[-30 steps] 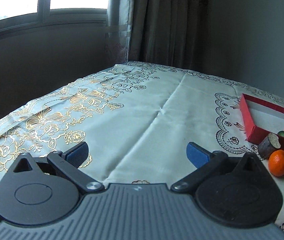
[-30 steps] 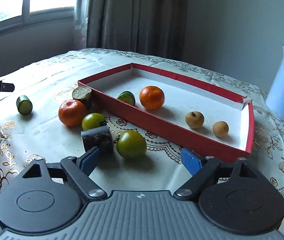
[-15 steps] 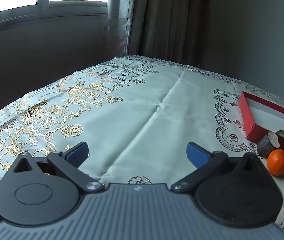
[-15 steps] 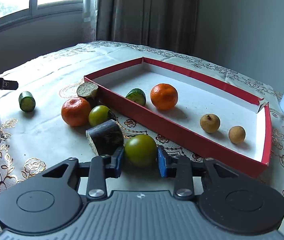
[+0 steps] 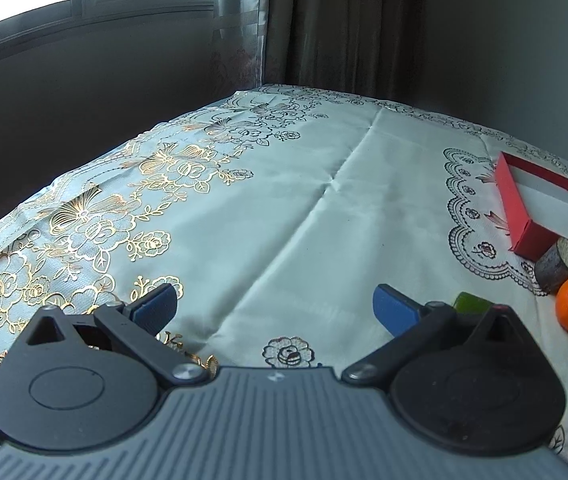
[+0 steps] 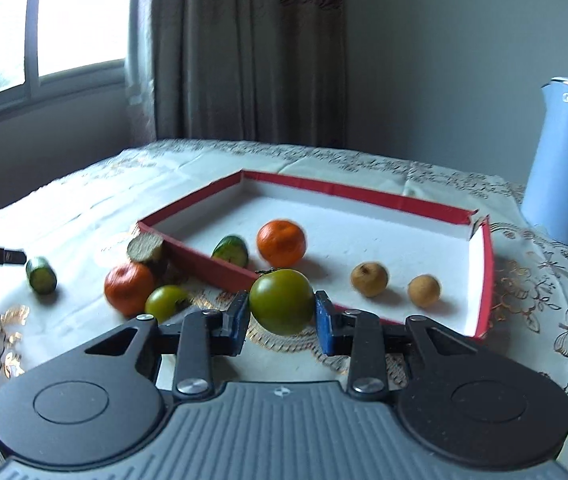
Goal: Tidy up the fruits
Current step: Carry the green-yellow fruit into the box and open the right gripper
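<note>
Just in front of the red tray (image 6: 483, 276), the right tool (image 6: 282, 316) is clamped on a green tomato (image 6: 282, 306), its blue pads pressed against either side of the fruit, which is held clear of the patterned tablecloth (image 6: 84, 216). Inside the tray lie a mandarin (image 6: 282, 242), a cucumber piece (image 6: 230, 250) and two small brown fruits (image 6: 369, 279), the second (image 6: 423, 290) just beside the first. Outside its near wall, on the surface, sit another mandarin (image 6: 128, 288), a smaller green tomato (image 6: 166, 303), a dark cut stub (image 6: 146, 249) and, further left, a second cucumber piece (image 6: 40, 275). A blue kettle (image 6: 563, 164) stands at the far right. The left tool (image 5: 276, 308) hangs over bare cloth, its jaws wide apart and holding nothing.
</note>
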Tool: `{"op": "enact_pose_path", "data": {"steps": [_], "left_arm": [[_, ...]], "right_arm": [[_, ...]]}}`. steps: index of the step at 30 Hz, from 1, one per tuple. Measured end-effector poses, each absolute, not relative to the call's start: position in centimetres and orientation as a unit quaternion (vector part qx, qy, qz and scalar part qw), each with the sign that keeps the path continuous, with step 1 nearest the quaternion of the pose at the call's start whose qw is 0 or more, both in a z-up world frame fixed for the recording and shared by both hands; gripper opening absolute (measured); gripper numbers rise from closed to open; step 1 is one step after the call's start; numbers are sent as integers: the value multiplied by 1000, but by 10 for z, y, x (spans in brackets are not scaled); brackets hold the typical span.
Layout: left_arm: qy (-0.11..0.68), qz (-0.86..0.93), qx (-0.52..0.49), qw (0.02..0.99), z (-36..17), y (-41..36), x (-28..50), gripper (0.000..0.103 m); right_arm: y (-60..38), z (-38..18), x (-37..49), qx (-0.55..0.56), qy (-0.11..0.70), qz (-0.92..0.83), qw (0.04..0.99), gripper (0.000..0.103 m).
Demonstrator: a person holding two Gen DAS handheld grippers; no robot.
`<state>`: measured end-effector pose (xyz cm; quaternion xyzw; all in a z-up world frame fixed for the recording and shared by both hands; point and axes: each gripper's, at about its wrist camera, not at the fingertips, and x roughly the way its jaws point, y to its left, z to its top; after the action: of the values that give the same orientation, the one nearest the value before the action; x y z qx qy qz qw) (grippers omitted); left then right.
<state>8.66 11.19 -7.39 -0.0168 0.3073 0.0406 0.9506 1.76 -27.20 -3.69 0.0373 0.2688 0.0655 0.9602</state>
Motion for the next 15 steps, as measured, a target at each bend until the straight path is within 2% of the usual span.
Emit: {"op": "enact_pose_path", "data": {"steps": [9,15], "left_arm": [[326,44,-7,944,-77,109,92,103],[329,43,-7,943,-77,111,93,103]], "right_arm": [[-285,-27,45,65,252,30,965,33],[-287,-37,76,69,274,7,959,33]]}}
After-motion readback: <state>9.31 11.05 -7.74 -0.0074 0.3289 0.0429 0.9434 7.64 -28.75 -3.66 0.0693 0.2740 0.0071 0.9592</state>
